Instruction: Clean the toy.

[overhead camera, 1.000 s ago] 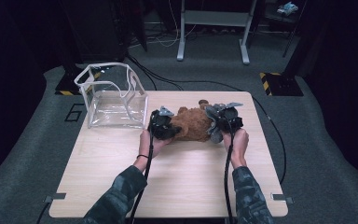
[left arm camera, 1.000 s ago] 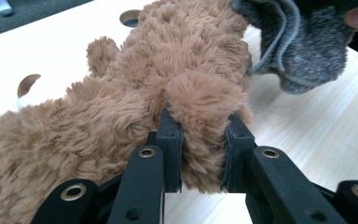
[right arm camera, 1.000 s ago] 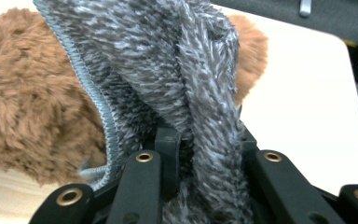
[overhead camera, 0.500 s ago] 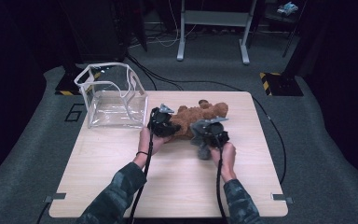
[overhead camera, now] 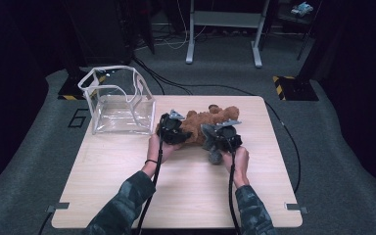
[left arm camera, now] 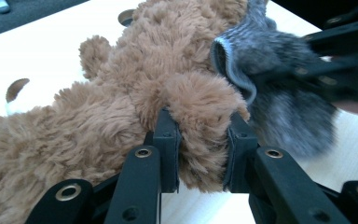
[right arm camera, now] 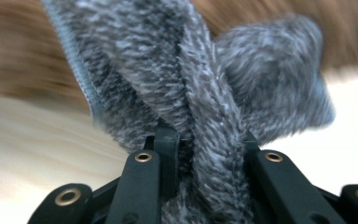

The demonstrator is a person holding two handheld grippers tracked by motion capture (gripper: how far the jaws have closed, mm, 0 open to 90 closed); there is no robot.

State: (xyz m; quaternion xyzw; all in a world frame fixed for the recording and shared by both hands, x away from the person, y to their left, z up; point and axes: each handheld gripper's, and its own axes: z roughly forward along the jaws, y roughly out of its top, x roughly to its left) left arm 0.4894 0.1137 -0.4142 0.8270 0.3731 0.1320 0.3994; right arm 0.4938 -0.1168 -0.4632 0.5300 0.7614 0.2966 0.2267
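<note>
High view: one plush bear (overhead camera: 206,121); two grippers

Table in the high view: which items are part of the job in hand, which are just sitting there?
In the job:
- brown plush toy, a limb clamped in the left tongs
- grey fuzzy garment, pinched in the right tongs

Lying about:
- clear plastic box, at the table's far left corner

Brown plush bear (overhead camera: 203,122) lying on table, fuzzy grey garment (left arm camera: 279,93) alongside
</note>
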